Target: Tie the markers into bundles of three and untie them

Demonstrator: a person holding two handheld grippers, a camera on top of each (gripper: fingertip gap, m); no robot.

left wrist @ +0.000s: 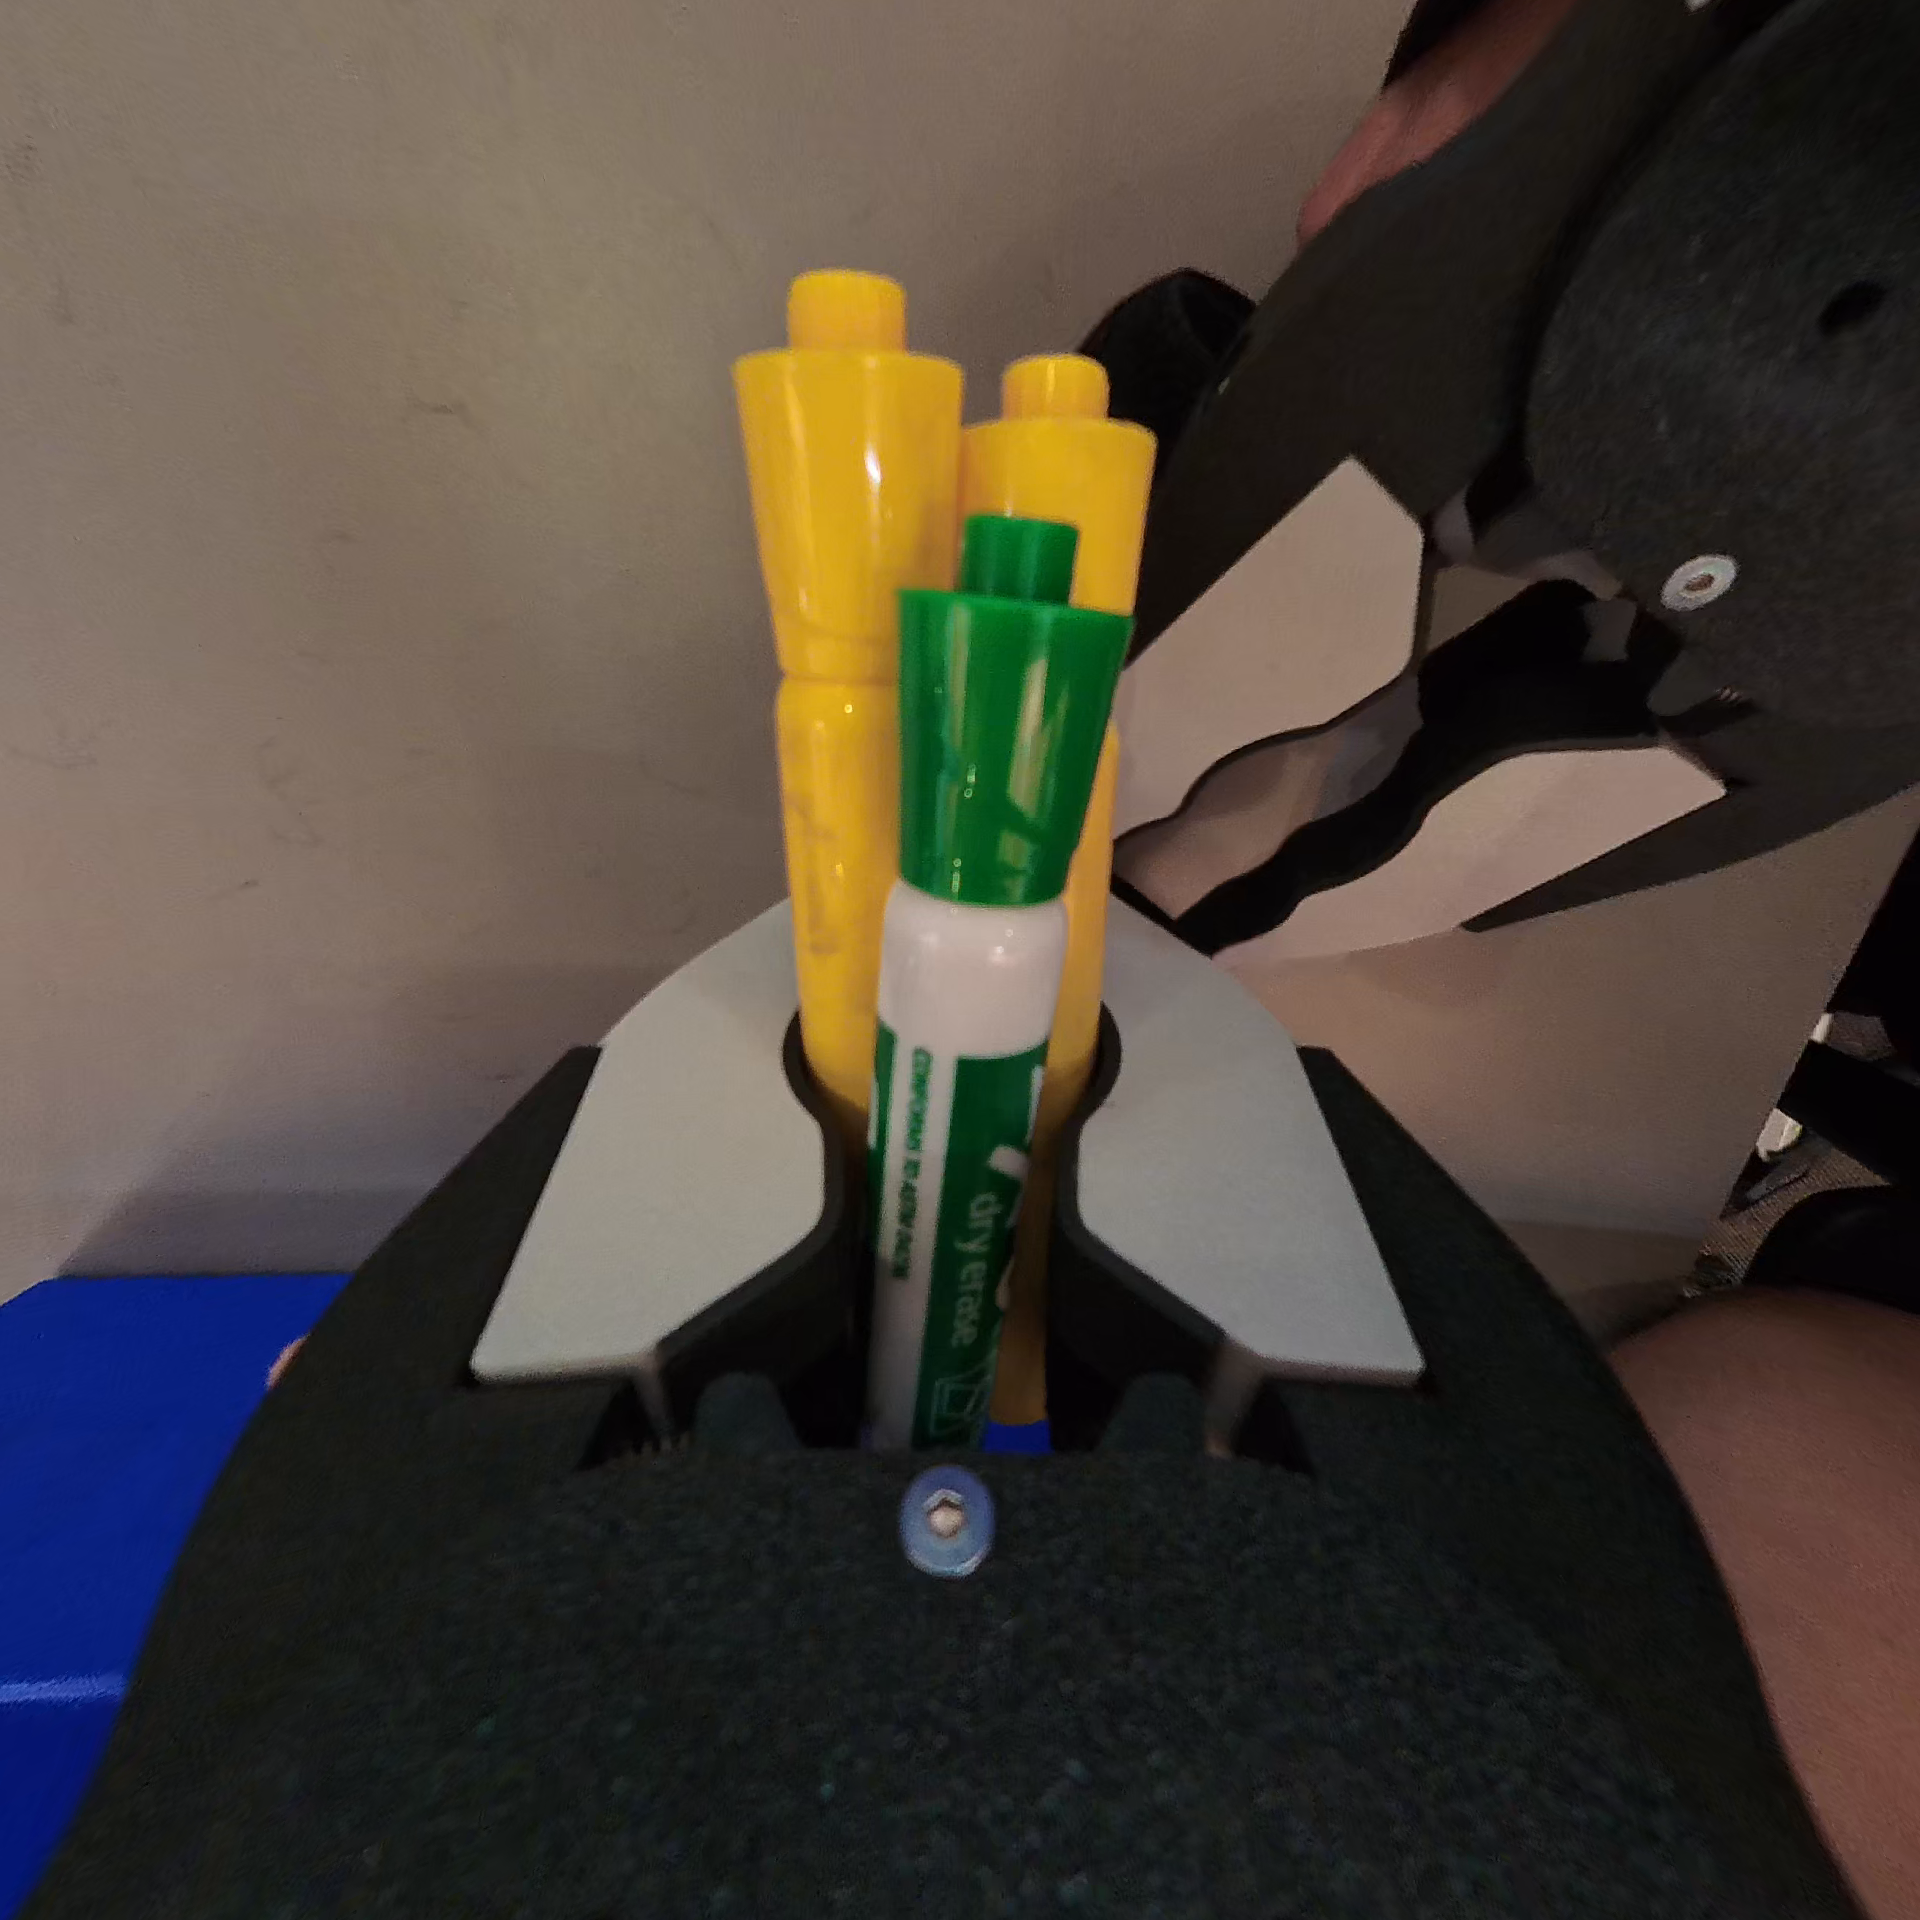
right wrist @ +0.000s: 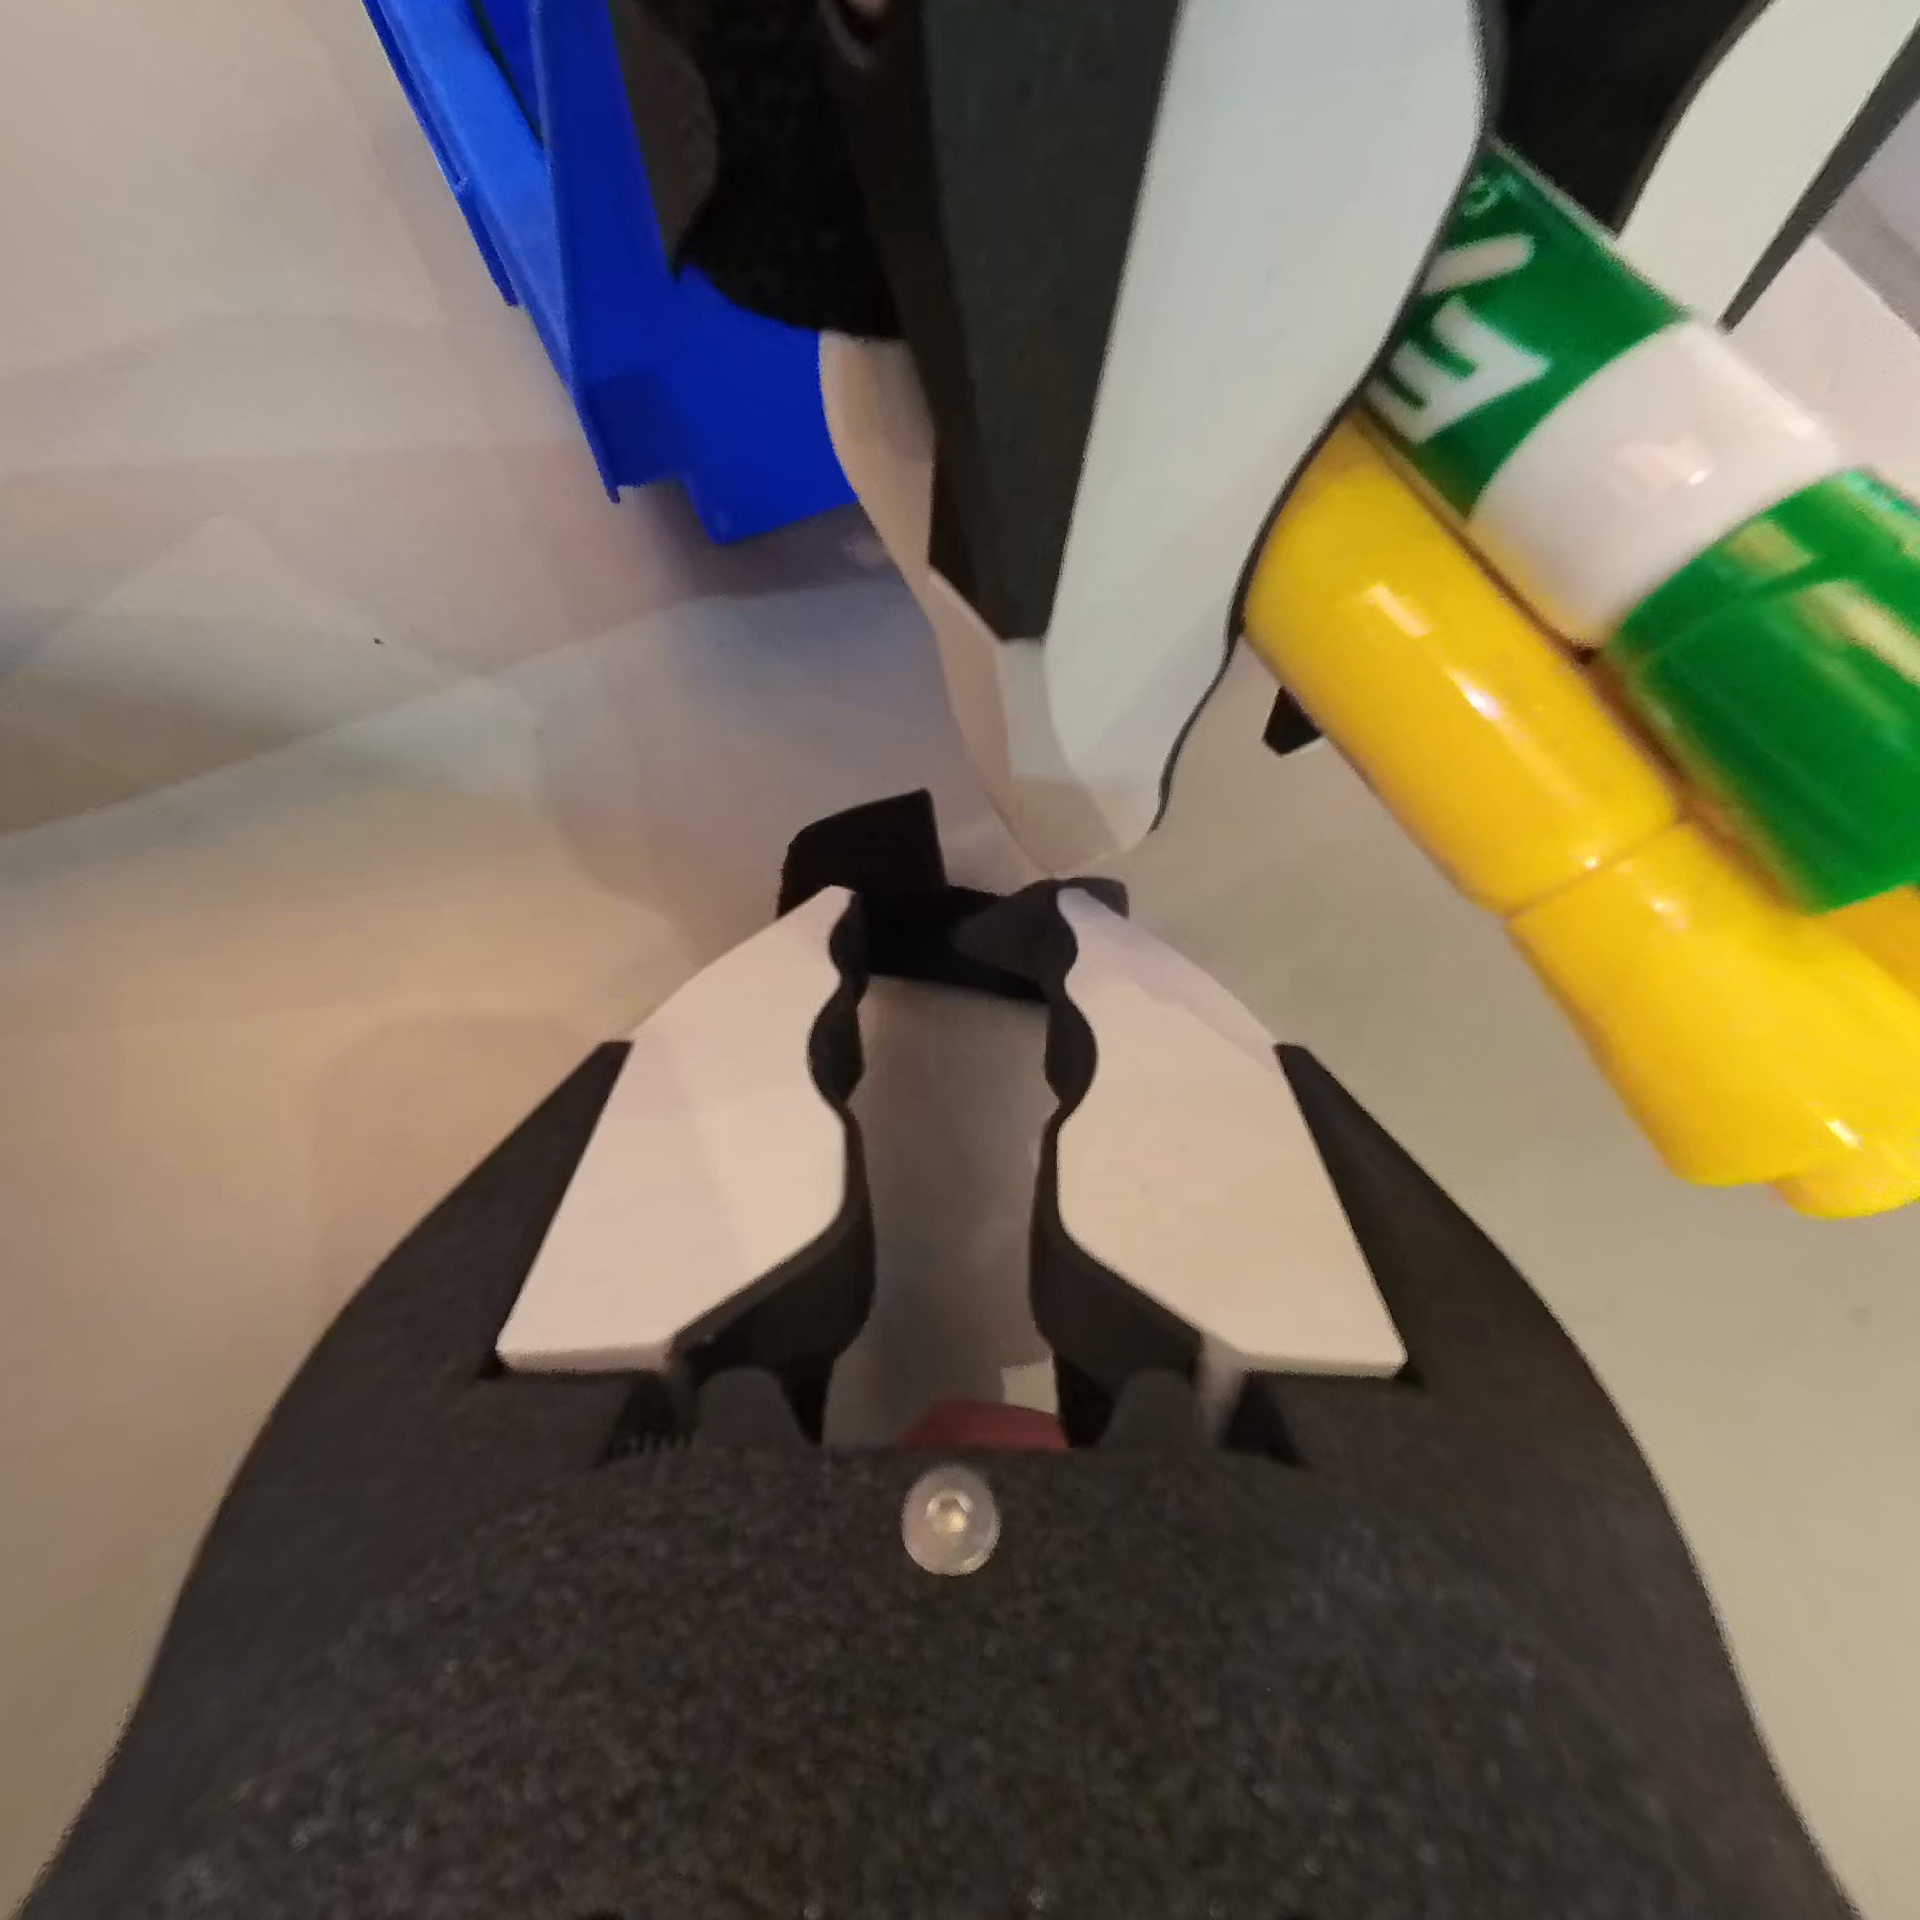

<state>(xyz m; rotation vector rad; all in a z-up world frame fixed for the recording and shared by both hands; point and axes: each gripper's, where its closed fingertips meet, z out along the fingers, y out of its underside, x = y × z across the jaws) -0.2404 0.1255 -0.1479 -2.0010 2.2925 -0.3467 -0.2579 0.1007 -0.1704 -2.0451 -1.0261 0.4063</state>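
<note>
My left gripper (left wrist: 951,935) is shut on a bundle of three markers held upright: two yellow markers (left wrist: 842,623) and a white-and-green marker with a green cap (left wrist: 987,748). The bundle also shows in the right wrist view (right wrist: 1455,727), at the upper right. My right gripper (right wrist: 961,914) is closed at its tips on a black band (right wrist: 894,852), just under the left gripper's fingers (right wrist: 1195,416). In the left wrist view the right gripper (left wrist: 1299,727) reaches in from the upper right, its tips hidden behind the markers. A bit of the black band (left wrist: 1174,322) shows there.
A blue plastic bin (right wrist: 644,312) stands on the pale table (right wrist: 260,935) behind the grippers; it also shows at the lower left of the left wrist view (left wrist: 104,1507). A person's hand (left wrist: 1371,135) holds the right gripper. A plain wall (left wrist: 364,520) lies behind. The grippers' ends are close to 4 cm from one another.
</note>
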